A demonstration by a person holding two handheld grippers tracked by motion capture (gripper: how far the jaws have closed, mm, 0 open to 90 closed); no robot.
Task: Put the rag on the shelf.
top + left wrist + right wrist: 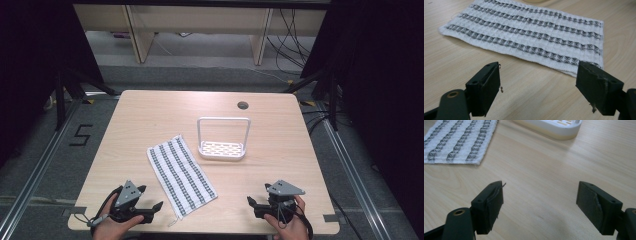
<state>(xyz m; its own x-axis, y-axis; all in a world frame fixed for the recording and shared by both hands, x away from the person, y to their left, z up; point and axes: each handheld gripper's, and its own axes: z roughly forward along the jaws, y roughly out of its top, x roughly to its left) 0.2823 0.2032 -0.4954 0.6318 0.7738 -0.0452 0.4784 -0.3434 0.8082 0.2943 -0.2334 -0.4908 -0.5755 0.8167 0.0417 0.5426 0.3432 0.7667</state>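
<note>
A white waffle-weave cloth point(181, 173) with grey patterned stripes lies flat on the table, slanting from the middle toward the near edge. Behind it to the right stands a white slotted rack point(222, 148) with a tall hoop handle. My left gripper point(151, 198) rests near the front left, open, just left of the cloth's near end. In the left gripper view the cloth point(529, 37) spreads just beyond the empty jaws. My right gripper point(251, 206) sits open at the front right. In the right gripper view, the cloth's corner point(459, 142) and the rack's base point(554, 128) lie ahead.
The wooden table point(150, 115) has a round cable hole point(243, 105) near its far edge. Dark curtains flank both sides. Desk legs and loose cables stand on the floor beyond. A "5" point(80, 135) is marked on the floor at left.
</note>
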